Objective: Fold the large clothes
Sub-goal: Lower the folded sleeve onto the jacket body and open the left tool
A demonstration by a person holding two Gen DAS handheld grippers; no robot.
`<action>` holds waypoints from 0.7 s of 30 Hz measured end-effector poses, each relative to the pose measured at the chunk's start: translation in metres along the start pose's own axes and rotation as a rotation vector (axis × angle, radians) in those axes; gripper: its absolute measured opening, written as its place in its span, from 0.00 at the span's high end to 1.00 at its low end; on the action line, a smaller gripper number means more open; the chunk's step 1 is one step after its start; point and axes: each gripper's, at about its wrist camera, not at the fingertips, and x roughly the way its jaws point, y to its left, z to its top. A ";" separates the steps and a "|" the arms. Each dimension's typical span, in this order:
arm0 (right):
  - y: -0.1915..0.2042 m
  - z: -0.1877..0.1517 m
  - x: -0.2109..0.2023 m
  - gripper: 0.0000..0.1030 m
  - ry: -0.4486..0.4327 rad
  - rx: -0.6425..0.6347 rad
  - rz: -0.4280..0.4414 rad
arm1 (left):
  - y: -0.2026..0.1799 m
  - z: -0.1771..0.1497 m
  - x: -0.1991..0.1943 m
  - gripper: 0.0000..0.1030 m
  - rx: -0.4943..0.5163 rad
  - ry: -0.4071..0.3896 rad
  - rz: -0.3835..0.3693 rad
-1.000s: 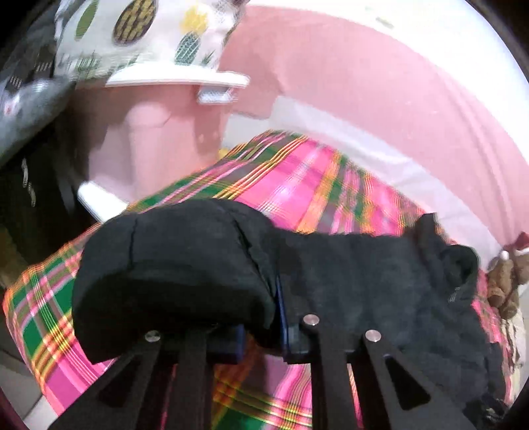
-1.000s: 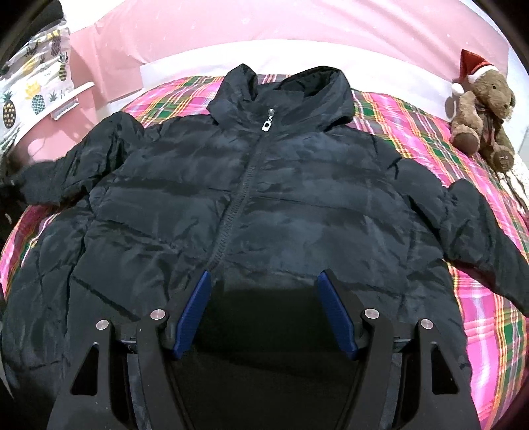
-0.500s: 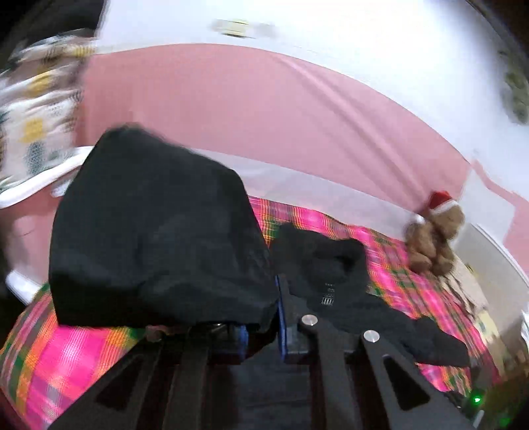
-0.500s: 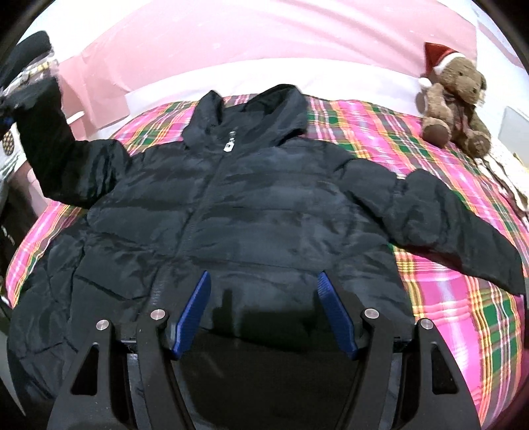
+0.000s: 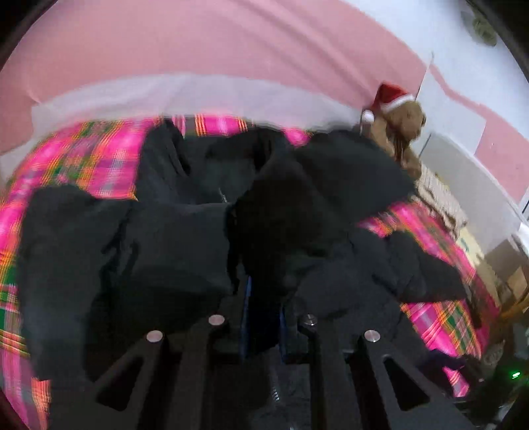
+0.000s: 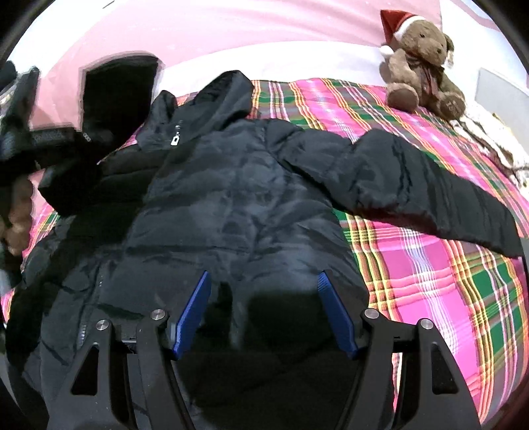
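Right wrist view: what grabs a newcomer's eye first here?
A black puffer jacket spread face up across a pink plaid blanket, one sleeve stretched out to the right. A teddy bear in a Santa hat sits at the far right corner. The right gripper hangs open over the jacket's hem.

black puffer jacket [image 6: 231,205] with a silver zip pull [image 6: 175,139]; pink, green and yellow plaid blanket [image 6: 429,271]; brown teddy bear [image 6: 423,59] in red-and-white santa hat [image 6: 395,20]; blue gripper pads [image 6: 191,314].

Blanket [image 6: 429,264] right of jacket [image 6: 231,198] free; teddy bear [image 6: 423,63] blocks far corner.
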 end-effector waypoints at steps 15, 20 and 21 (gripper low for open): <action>0.014 0.023 -0.003 0.35 -0.021 0.011 0.082 | 0.007 -0.002 -0.053 0.26 -0.032 -0.042 -0.163; 0.036 0.050 0.011 0.35 -0.039 -0.024 0.124 | 0.042 -0.005 -0.081 0.24 -0.031 -0.086 -0.038; 0.039 0.056 0.018 0.35 -0.040 -0.031 0.125 | 0.050 -0.006 -0.082 0.24 -0.023 -0.089 0.000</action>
